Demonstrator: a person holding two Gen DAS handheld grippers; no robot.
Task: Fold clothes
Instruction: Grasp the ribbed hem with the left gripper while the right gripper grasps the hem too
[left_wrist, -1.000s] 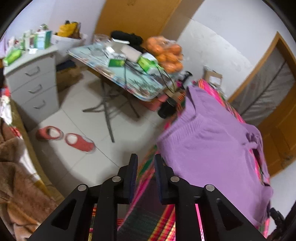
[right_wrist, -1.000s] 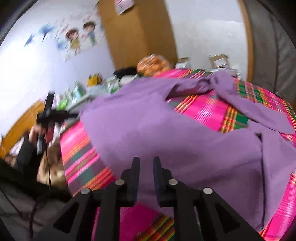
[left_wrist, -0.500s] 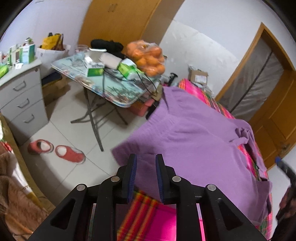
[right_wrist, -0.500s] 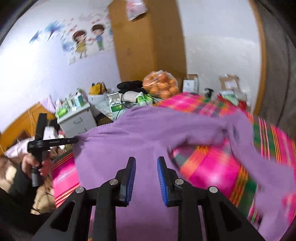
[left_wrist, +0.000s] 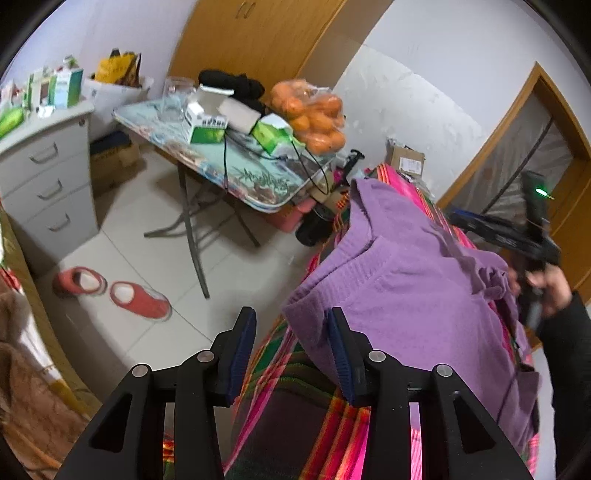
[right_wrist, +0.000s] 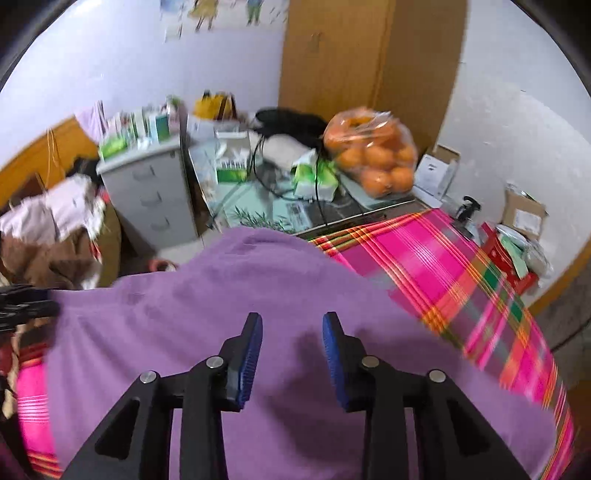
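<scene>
as laid out on the striped bedspread (right_wrist: 436, 258):
sweater (left_wrist: 406, 295): purple knit, soft, light, floppy; grip ribbed hem corners.
left gripper (left_wrist: 291, 332): jaws wide, corner beside one pad.
right gripper (right_wrist: 292, 339): jaws wide, empty, over the knit.

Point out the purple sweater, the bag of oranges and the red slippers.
purple sweater (left_wrist: 406, 295): left wrist view, on its knit body.
bag of oranges (left_wrist: 314, 118): left wrist view, mid-bag.
red slippers (left_wrist: 138, 299): left wrist view, on the nearer slipper.

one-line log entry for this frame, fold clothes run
step: fold clothes | left gripper: open, sweater corner between jaws | right gripper: open over purple sweater | sweater on plaid cloth
</scene>
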